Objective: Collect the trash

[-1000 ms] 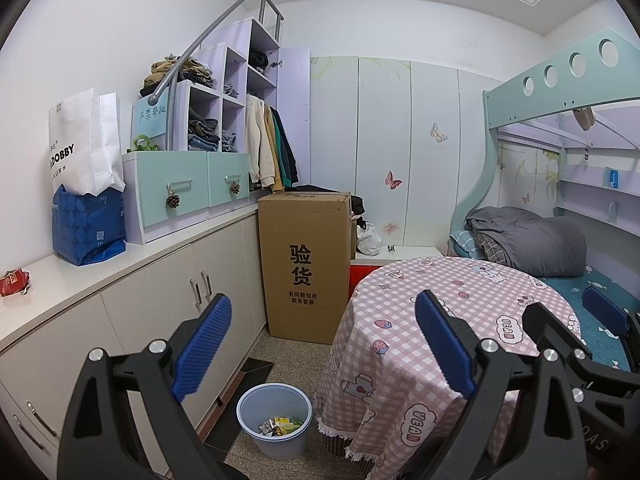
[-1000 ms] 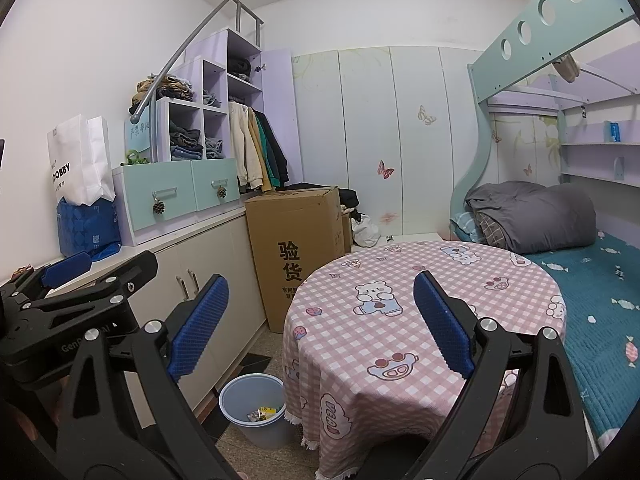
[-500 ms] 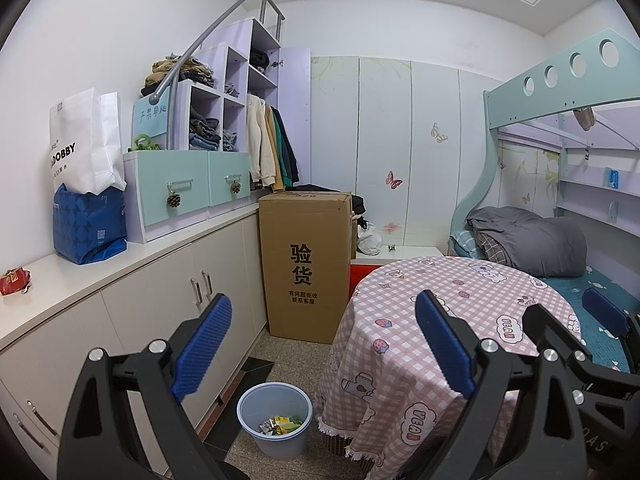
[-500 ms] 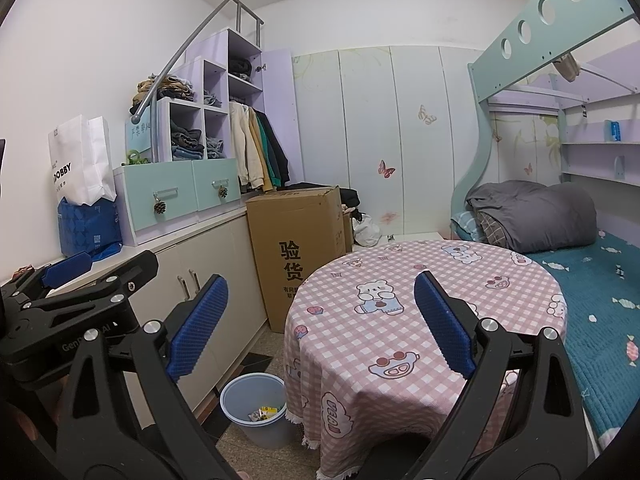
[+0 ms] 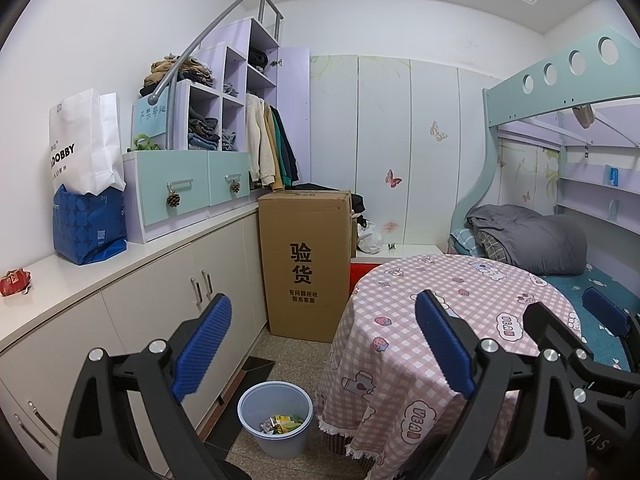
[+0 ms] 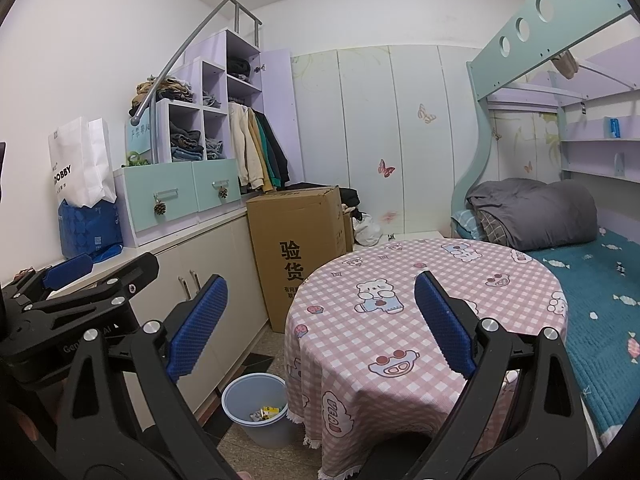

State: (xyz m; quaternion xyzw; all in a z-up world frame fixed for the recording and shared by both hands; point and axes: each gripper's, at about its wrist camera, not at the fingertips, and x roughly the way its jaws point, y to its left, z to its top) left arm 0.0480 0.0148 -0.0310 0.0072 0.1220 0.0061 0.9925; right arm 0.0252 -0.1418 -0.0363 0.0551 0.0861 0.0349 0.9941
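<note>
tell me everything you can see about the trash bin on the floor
The trash bin is a small round pail of pale blue-grey, plastic-looking material, slightly tapered toward the base, with a rolled rim and no lid. It stands upright on the speckled floor, between the white cabinets and the hanging edge of the pink checked tablecloth, close to its fringe. Inside lie a few yellow and white wrappers, filling only the bottom.

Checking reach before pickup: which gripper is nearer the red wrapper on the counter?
Left. The left gripper is on the counter side, the red wrapper off to its left. The right gripper is farther right, over the table.
</note>
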